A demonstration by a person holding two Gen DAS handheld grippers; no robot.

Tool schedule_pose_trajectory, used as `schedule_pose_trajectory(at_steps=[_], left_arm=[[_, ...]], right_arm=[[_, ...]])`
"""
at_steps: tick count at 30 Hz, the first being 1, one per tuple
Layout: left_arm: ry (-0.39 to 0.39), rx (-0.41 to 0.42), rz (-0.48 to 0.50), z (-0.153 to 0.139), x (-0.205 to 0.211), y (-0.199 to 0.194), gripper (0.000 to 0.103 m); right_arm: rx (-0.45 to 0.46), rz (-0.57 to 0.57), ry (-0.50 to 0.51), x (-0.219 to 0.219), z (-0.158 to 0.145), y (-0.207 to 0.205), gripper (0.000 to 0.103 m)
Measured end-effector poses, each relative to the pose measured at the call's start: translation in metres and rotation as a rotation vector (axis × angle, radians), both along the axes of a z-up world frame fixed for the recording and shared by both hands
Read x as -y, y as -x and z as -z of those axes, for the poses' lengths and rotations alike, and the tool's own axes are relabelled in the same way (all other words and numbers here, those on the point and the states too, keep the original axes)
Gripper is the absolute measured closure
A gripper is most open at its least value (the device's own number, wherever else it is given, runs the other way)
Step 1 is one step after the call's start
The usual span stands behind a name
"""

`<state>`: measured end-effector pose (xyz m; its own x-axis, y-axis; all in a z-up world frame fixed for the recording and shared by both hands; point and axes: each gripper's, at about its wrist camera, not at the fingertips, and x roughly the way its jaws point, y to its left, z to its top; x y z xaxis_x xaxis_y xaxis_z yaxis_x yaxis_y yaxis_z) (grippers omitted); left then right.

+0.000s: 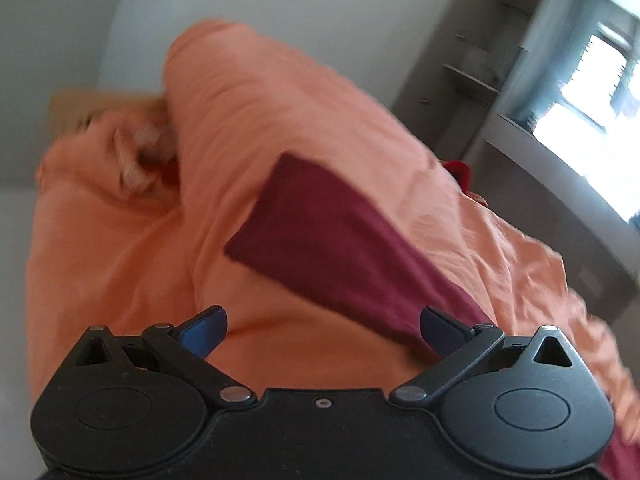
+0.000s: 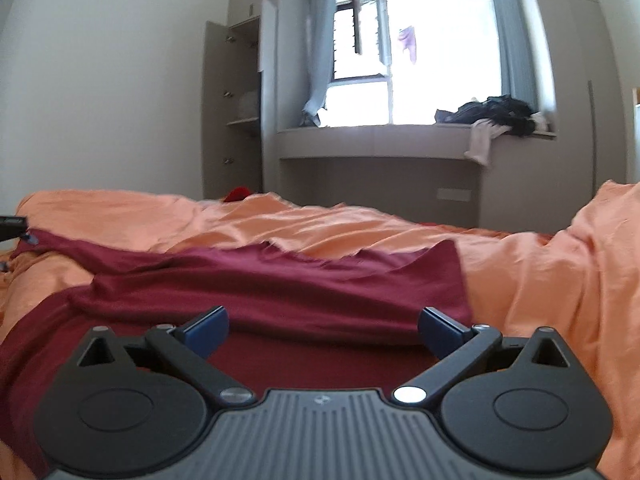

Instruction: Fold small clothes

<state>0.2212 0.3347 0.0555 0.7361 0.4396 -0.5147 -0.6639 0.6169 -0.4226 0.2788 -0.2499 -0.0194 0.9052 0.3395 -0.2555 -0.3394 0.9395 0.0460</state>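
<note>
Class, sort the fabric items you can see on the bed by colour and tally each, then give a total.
Orange bedding: 1
Dark red garment: 1
Bright red item at the far edge, too small to identify: 1
Total: 3

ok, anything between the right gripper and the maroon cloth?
Nothing visible. The right gripper is open, and the maroon cloth lies flat on the orange sheet directly ahead of and under its fingers, with no object between them.

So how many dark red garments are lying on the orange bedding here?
1: the dark red garment lies spread on the orange bedding, ahead of the right gripper. A small bright red item beyond may be another; too little shows.
</note>
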Motion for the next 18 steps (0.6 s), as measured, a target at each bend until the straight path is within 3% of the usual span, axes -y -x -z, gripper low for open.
schedule_pose_trajectory(at_steps=[3,6,8,12,14,15,18], left_arm=[[0.075,0.087,-0.075,0.010,-0.017,0.003,0.008],[0.093,0.160,-0.126,0.012,-0.024,0.006,0.019],[0.079,0.180,-0.134,0.010,-0.026,0.005,0.035],[-0.032,0.173,-0.149,-0.003,-0.017,-0.003,0.064],[-0.125,0.149,-0.156,-0.013,-0.007,-0.008,0.091],[-0.172,0.142,-0.151,-0.018,-0.001,-0.011,0.096],[-0.270,0.151,-0.120,-0.033,0.012,-0.019,0.097]], right_arm=[[-0.024,-0.009,0.021,-0.006,0.007,-0.002,0.000],[-0.049,-0.014,0.021,-0.008,0.014,-0.004,0.000],[-0.060,-0.015,0.018,-0.008,0.018,-0.005,0.000],[-0.072,-0.016,0.006,-0.007,0.021,-0.007,0.000],[-0.075,-0.016,0.005,-0.007,0.022,-0.006,0.000],[-0.076,-0.015,0.005,-0.007,0.022,-0.006,0.000],[-0.076,-0.016,0.004,-0.007,0.023,-0.006,0.000]])
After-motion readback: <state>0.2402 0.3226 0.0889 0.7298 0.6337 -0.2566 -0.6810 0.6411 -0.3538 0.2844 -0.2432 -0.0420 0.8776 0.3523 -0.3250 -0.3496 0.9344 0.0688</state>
